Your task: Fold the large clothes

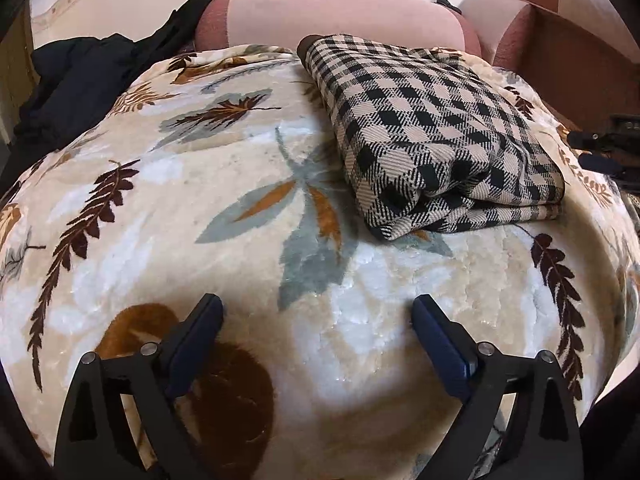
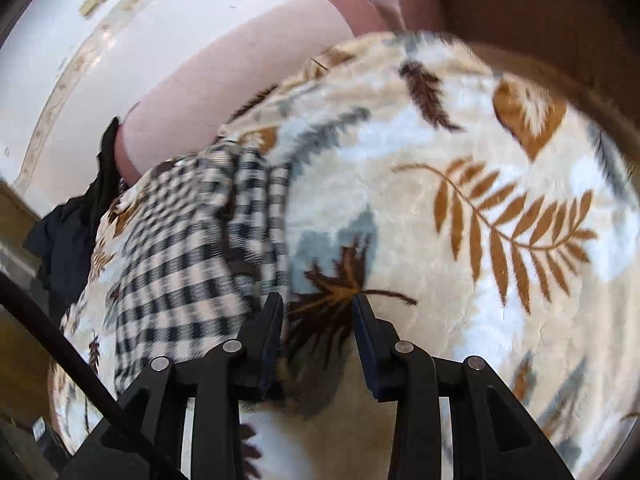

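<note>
A black-and-cream checked garment point(image 1: 436, 136) lies folded into a thick rectangle on a cream blanket with a leaf print point(image 1: 168, 208). My left gripper point(image 1: 318, 312) hovers over the blanket in front of the fold, its jaws spread wide with nothing between them. The right gripper shows in the left wrist view as a dark shape point(image 1: 604, 152) just past the garment's right edge. In the blurred right wrist view the checked garment point(image 2: 180, 264) lies to the left of my right gripper point(image 2: 318, 306), whose jaws stand partly apart over the blanket point(image 2: 460, 152), holding nothing.
A dark garment point(image 1: 80, 84) is heaped at the blanket's far left. A pink bolster point(image 1: 340, 16) runs along the back, with a brown and pink armrest point(image 1: 560, 40) at the far right. A dark cable point(image 2: 72, 360) crosses the right wrist view's lower left.
</note>
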`<state>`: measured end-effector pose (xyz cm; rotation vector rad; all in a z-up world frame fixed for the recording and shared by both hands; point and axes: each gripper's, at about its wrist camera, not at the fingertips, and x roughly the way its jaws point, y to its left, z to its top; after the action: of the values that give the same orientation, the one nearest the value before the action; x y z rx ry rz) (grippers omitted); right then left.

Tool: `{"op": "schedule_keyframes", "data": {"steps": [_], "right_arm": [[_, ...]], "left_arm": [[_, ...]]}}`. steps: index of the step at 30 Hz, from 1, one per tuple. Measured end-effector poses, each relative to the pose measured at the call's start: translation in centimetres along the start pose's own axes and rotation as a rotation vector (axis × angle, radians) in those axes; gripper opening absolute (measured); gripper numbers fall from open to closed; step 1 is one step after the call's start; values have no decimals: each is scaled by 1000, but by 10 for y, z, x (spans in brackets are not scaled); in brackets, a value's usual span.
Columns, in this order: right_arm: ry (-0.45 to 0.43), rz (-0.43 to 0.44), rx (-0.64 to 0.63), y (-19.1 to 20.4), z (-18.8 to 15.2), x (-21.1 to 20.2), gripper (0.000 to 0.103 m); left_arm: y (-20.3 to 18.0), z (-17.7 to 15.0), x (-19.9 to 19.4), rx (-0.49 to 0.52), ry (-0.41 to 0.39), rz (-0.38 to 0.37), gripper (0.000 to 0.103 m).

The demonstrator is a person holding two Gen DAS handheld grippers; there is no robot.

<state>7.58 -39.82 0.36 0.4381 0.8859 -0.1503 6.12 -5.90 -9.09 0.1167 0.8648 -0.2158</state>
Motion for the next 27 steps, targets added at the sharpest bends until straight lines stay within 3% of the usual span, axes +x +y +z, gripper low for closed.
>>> {"op": "schedule_keyframes", "data": {"steps": [7,12,16,27], "right_arm": [[-25,-29,-136,53,-49,-24,42],[-8,-32,-120,57,-89,-35,43],[9,-58,-96,48,-111,-39,48],[18,-127,-158,54,-130,-33,48]], "left_arm": [[6,-1,-20,-54,-6,-27,95],[7,-1,-57,-89,-110,26,95],[5,-5,-80,-100,-144,66,95],[-14,-30,-96,-86,-71,8,95]]}}
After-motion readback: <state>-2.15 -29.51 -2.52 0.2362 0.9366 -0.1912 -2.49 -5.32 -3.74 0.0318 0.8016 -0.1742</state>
